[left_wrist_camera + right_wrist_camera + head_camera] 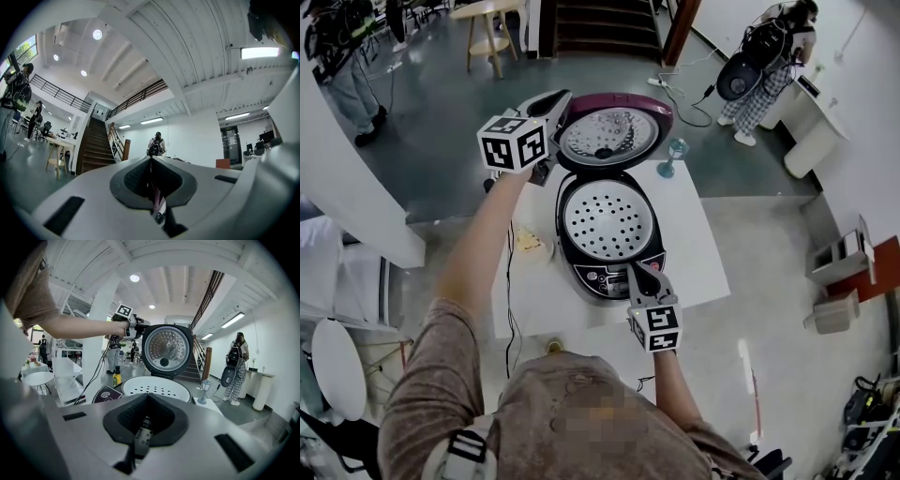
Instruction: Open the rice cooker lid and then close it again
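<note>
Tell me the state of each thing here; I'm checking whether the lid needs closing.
rice cooker lid, open, standing upright.
rice cooker, uncovered, perforated tray sitting inside.
left gripper, shut, at the lid's rim.
right gripper, shut, at the cooker's front.
glass, upright beside the lid.
</note>
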Action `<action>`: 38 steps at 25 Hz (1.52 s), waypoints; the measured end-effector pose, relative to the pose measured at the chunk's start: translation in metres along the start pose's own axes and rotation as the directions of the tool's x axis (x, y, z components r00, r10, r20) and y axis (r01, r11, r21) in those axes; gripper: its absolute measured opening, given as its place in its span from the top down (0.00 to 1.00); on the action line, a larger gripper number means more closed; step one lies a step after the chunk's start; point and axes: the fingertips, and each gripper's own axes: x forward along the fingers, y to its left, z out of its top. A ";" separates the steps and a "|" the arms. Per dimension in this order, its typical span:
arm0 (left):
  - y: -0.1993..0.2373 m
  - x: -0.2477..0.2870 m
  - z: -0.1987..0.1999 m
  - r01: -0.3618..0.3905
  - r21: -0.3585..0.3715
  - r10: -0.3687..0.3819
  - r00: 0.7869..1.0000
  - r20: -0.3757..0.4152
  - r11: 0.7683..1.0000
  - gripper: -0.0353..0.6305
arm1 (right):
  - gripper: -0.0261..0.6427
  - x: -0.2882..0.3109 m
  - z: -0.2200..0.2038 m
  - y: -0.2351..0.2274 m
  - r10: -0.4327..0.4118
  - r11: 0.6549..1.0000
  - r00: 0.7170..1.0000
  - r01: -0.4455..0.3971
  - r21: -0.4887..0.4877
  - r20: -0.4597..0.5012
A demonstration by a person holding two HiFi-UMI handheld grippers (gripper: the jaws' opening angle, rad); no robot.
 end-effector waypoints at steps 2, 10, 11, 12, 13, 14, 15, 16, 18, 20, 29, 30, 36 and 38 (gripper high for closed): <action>0.000 -0.005 0.000 -0.002 0.005 0.002 1.000 -0.003 1.000 0.91 | 0.95 0.000 0.001 0.001 0.002 1.000 1.000 -0.002 0.002 0.002; 0.001 -0.027 -0.005 0.004 0.018 -0.004 1.000 -0.001 1.000 0.91 | 0.95 0.000 -0.002 0.000 -0.003 1.000 1.000 0.003 -0.003 0.001; 0.000 -0.029 -0.004 0.008 0.022 -0.008 1.000 -0.001 1.000 0.91 | 0.95 0.000 -0.001 0.000 -0.003 1.000 1.000 0.003 -0.002 0.001; -0.001 -0.031 -0.004 0.012 0.026 -0.012 1.000 -0.001 1.000 0.91 | 0.95 0.000 0.000 0.001 -0.003 1.000 1.000 0.003 0.000 0.002; -0.002 -0.032 -0.003 0.014 0.032 -0.014 1.000 -0.001 0.999 0.91 | 0.95 0.000 0.000 0.001 -0.002 1.000 1.000 0.002 0.001 0.003; -0.003 -0.034 -0.003 0.016 0.037 -0.015 1.000 -0.003 0.999 0.91 | 0.95 0.000 0.000 0.001 -0.003 1.000 1.000 0.003 0.000 0.003; -0.003 -0.035 -0.003 0.018 0.042 -0.017 1.000 -0.006 0.999 0.91 | 0.95 0.000 -0.001 0.000 -0.004 1.000 1.000 0.004 -0.001 0.001; -0.004 -0.037 -0.003 0.022 0.043 -0.022 1.000 -0.010 0.999 0.87 | 0.95 -0.001 0.000 0.001 -0.004 1.000 1.000 0.004 -0.002 0.000; -0.006 -0.039 -0.004 0.037 0.042 -0.036 0.999 -0.019 0.998 0.78 | 0.95 -0.001 0.001 0.001 -0.004 1.000 1.000 0.004 -0.001 -0.001; -0.009 -0.039 -0.004 0.054 0.044 -0.053 0.998 -0.028 0.998 0.74 | 0.95 -0.002 0.002 0.002 -0.002 1.000 1.000 0.002 0.002 -0.001; -0.018 -0.030 -0.021 0.106 0.053 -0.101 0.990 -0.097 0.993 0.46 | 0.95 -0.001 0.001 0.002 0.005 1.000 1.000 -0.005 0.006 0.003; -0.018 -0.029 -0.024 0.109 0.059 -0.102 0.989 -0.110 0.992 0.44 | 0.95 -0.001 0.001 0.002 0.005 1.000 1.000 -0.005 0.004 0.003; -0.016 -0.019 -0.034 0.115 0.056 -0.107 0.985 -0.138 0.992 0.43 | 0.95 -0.001 0.000 0.001 0.004 1.000 1.000 -0.004 0.004 0.001; -0.015 -0.016 -0.037 0.115 0.056 -0.106 0.984 -0.146 0.992 0.43 | 0.95 -0.001 0.000 0.001 0.003 1.000 1.000 -0.003 0.004 -0.001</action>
